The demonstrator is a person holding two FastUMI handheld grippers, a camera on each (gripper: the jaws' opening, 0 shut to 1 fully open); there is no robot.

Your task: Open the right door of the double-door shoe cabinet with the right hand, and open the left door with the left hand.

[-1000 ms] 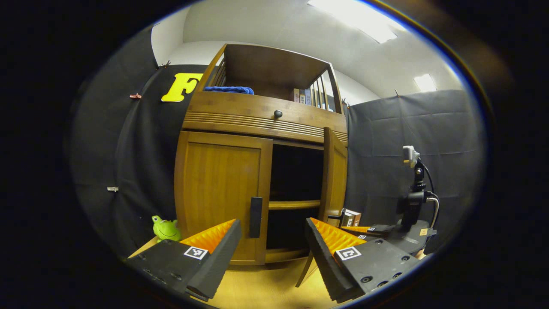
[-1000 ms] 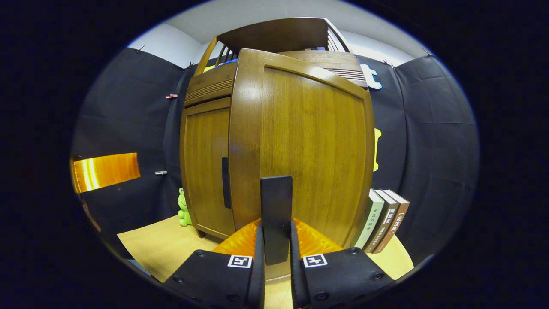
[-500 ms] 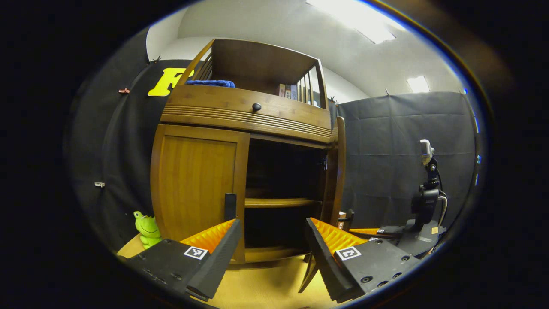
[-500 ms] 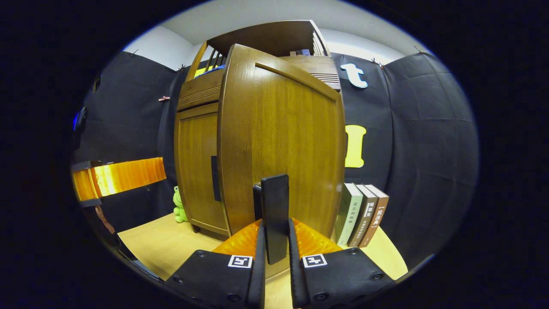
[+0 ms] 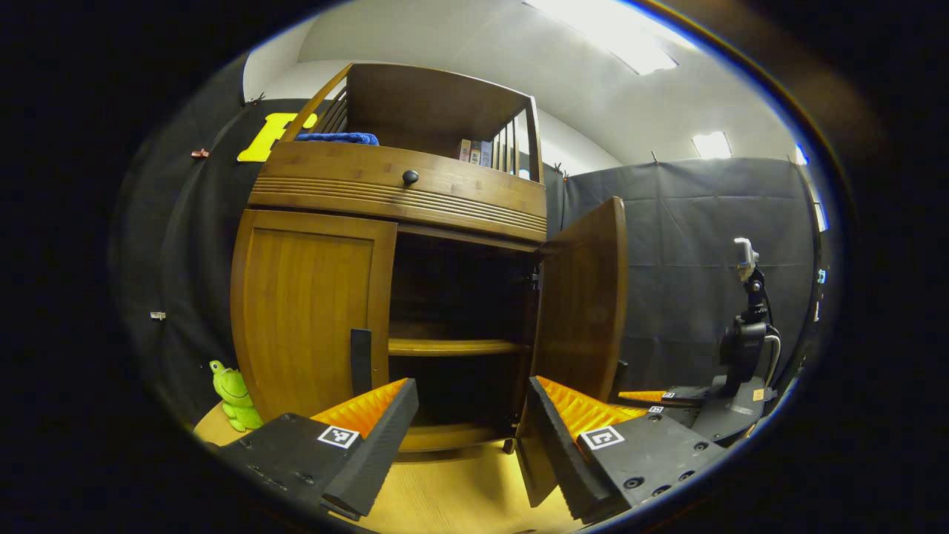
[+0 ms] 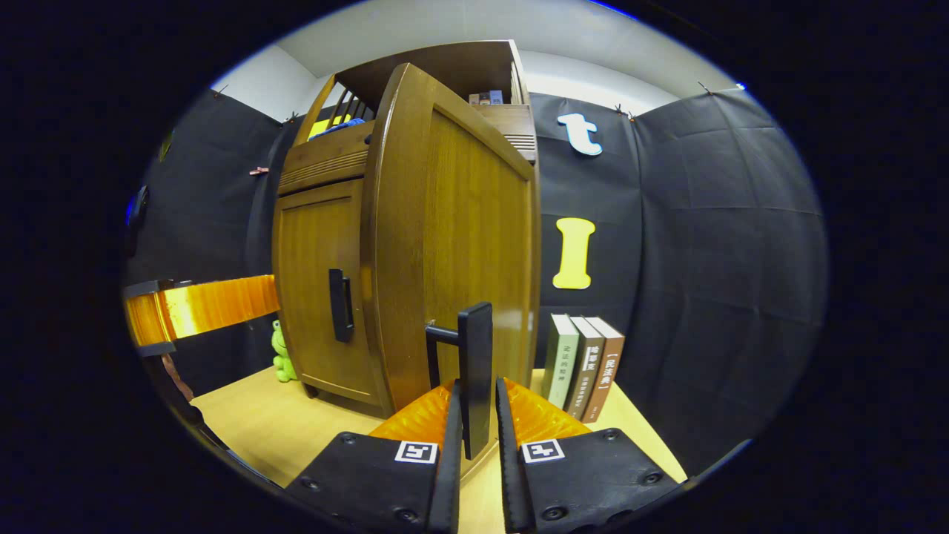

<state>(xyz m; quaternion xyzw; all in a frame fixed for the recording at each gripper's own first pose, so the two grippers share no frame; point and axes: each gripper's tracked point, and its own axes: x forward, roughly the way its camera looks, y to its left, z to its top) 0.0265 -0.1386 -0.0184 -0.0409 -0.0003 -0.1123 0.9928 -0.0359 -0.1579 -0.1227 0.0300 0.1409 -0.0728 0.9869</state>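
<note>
The right gripper (image 6: 474, 437) is clenching the open brown wooden right door's (image 6: 452, 245) black bar handle (image 6: 474, 371) between its jaws, while the left gripper (image 5: 471, 423) is hanging released before the closed left door (image 5: 308, 311).

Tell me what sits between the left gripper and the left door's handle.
Nothing: in the left gripper view the open left gripper hangs short of the left door's handle, with only bare tabletop beneath the gap.

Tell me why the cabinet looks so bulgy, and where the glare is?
Left gripper view: the fisheye lens bows the shoe cabinet; ceiling lights blow out to white, and the open compartment falls into dark shadow. Right gripper view: the right door bulges like a barrel, with a soft sheen along its edge.
</note>
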